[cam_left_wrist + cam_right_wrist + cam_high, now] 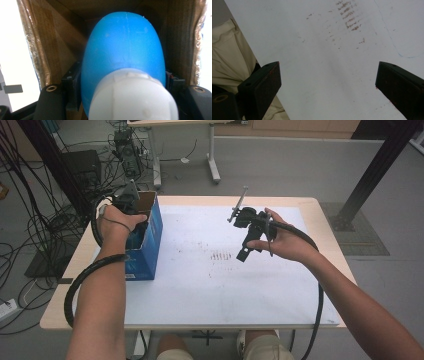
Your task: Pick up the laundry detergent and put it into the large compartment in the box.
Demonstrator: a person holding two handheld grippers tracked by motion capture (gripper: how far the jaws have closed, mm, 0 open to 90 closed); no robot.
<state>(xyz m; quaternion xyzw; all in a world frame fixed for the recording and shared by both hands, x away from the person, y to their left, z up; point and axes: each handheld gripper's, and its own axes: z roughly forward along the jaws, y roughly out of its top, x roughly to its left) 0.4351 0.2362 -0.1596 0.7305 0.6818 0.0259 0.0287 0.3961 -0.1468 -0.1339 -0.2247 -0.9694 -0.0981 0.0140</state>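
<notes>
A blue bottle (122, 47) with a white cap (132, 97) lies inside a cardboard box (60, 45), blue outside (151, 237) and brown inside, at the table's left edge. My left gripper (129, 200) reaches down into the box, and its black jaws stand close on either side of the bottle; a thin dark gap shows at the right jaw. My right gripper (243, 251) hangs over the middle of the white table top (200, 285), tilted down, its jaws (327, 66) wide apart with nothing between them.
Brown smudges (350, 21) mark the white sheet near the centre. Beyond the table's far edge are a desk leg (214, 167), cables and equipment (127, 155) on the floor. A black post (372, 175) stands at the far right.
</notes>
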